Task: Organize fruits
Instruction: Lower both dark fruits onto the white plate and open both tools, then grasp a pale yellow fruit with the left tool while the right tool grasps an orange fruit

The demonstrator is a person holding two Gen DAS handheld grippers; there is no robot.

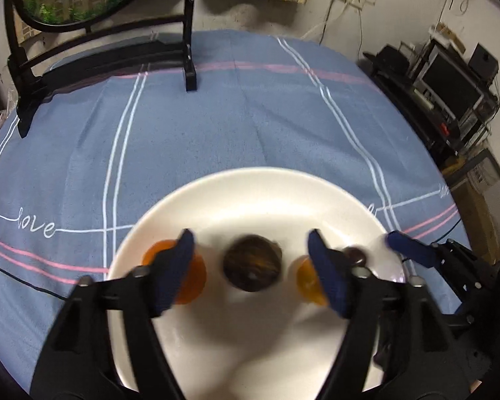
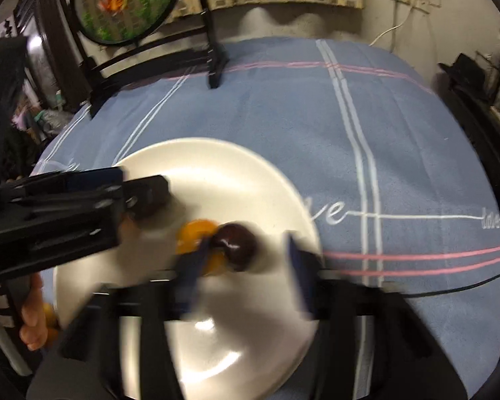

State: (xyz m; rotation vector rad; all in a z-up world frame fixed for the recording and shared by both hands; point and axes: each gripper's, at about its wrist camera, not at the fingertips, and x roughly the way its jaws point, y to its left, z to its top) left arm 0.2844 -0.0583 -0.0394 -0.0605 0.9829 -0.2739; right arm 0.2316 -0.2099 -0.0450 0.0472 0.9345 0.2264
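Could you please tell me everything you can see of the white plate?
The white plate is round, glossy and shallow, apparently ceramic, lying flat on the blue striped tablecloth. It holds two orange fruits, a dark brown round fruit between them and a smaller dark fruit. Both open grippers hover over it.

black stand (image 1: 190,66) behind, cloth (image 1: 250,126) bare between

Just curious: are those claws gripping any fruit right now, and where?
No. Both the left gripper and right gripper stand open over the plate, gripping nothing.
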